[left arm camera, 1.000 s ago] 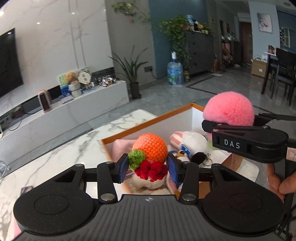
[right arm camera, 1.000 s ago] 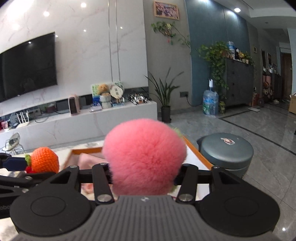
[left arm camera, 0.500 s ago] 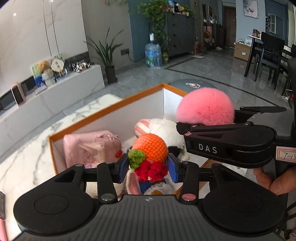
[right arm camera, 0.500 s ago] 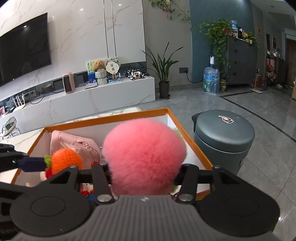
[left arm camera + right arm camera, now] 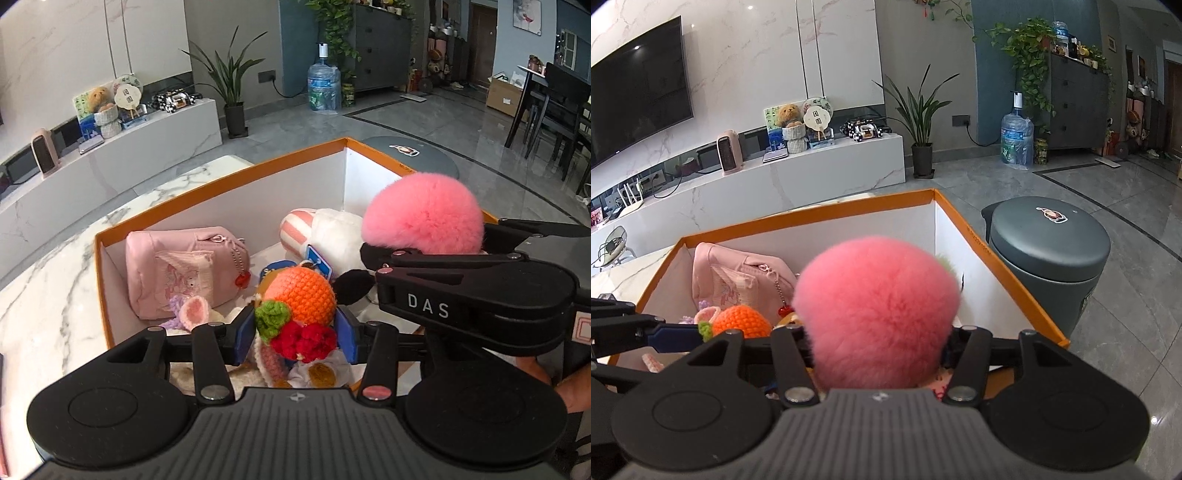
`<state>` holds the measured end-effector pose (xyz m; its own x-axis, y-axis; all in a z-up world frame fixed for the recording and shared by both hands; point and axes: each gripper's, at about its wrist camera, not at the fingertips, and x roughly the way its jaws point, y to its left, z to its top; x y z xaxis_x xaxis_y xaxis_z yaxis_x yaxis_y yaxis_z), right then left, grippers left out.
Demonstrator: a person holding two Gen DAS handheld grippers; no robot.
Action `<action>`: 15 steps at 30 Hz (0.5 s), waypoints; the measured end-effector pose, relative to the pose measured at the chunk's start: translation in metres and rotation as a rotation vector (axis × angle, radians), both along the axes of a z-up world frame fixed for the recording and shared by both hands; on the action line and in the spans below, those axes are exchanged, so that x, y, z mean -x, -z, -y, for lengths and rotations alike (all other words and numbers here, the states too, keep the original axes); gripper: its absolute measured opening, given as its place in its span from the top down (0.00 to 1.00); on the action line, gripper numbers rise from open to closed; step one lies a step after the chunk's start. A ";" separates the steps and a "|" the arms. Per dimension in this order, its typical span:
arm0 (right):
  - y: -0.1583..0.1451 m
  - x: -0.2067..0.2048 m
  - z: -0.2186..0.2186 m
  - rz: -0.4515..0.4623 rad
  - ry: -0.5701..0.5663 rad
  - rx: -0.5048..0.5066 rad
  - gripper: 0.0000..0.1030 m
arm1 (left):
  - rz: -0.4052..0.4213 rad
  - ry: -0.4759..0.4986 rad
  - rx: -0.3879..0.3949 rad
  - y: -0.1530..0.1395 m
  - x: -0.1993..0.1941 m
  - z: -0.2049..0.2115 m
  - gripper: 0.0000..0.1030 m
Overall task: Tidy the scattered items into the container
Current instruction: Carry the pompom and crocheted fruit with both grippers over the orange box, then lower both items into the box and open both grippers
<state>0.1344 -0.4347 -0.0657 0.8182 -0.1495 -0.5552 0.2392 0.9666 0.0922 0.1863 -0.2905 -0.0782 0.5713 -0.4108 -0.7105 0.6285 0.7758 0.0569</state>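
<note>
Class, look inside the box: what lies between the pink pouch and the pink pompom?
In the left wrist view, a striped white plush lies between the pink pouch and the pink pompom.

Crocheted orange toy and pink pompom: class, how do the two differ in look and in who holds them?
The crocheted orange toy has visible knit stitches, a green leaf and red berries; the pink pompom is plain, fluffy fur in one colour. The toy is smaller than the pompom. The left claw grips the toy; the right claw grips the pompom. Both are round, soft and held over the orange-rimmed box.
</note>
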 end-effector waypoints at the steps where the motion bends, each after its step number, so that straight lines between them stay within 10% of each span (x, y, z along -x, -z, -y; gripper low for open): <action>1: 0.000 -0.001 0.000 -0.001 -0.001 0.001 0.42 | 0.007 -0.002 -0.004 0.000 0.001 -0.001 0.43; 8: 0.002 -0.001 -0.003 -0.001 -0.016 0.022 0.40 | 0.054 -0.002 -0.010 -0.003 0.009 -0.009 0.21; 15: 0.003 0.000 -0.010 -0.007 -0.032 0.055 0.40 | 0.062 -0.022 -0.010 -0.004 0.010 -0.016 0.20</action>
